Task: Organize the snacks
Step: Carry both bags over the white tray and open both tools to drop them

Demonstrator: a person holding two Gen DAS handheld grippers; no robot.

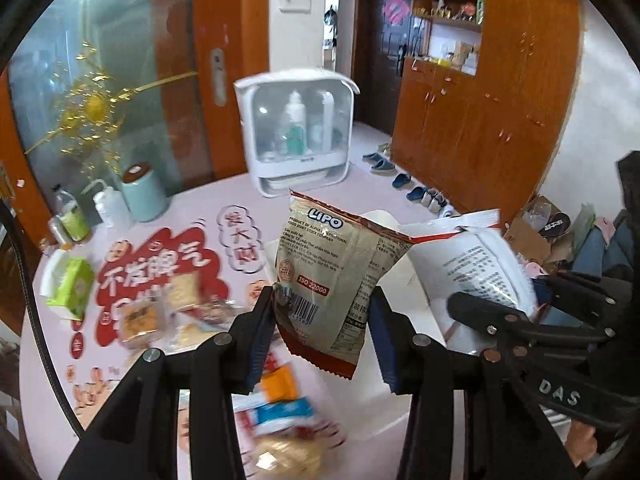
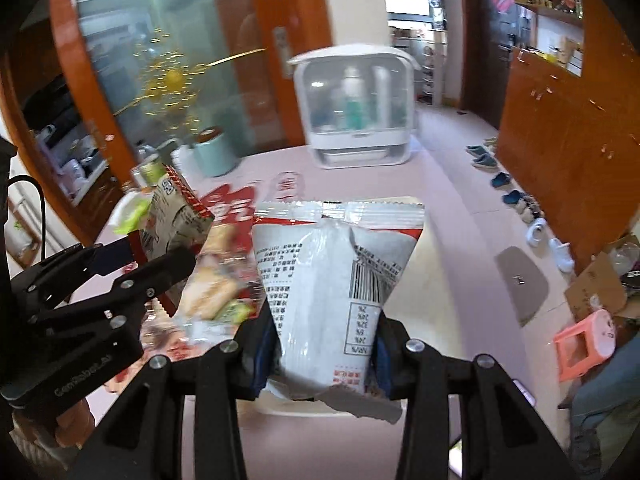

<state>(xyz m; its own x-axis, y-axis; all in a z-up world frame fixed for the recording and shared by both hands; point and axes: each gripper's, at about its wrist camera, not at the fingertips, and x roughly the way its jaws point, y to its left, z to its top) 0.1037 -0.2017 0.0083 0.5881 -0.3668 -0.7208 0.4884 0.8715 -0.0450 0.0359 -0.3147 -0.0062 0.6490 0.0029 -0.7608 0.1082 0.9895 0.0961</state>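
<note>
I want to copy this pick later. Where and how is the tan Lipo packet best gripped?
Grip the Lipo packet across its lower half, coming from below with one finger on each long edge, as the left gripper does here. It is flat and upright, with its crimped ends at top and bottom, so the narrow width fits between the fingers.

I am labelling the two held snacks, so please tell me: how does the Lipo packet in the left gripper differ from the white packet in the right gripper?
The Lipo packet is beige with a red-brown edge; the white snack packet is white with red trim. The Lipo packet tilts, while the white snack packet stands nearly straight. Both are sealed, show their printed backs with barcodes, and are pinched near their lower end, one in the left gripper, one in the right gripper.
</note>
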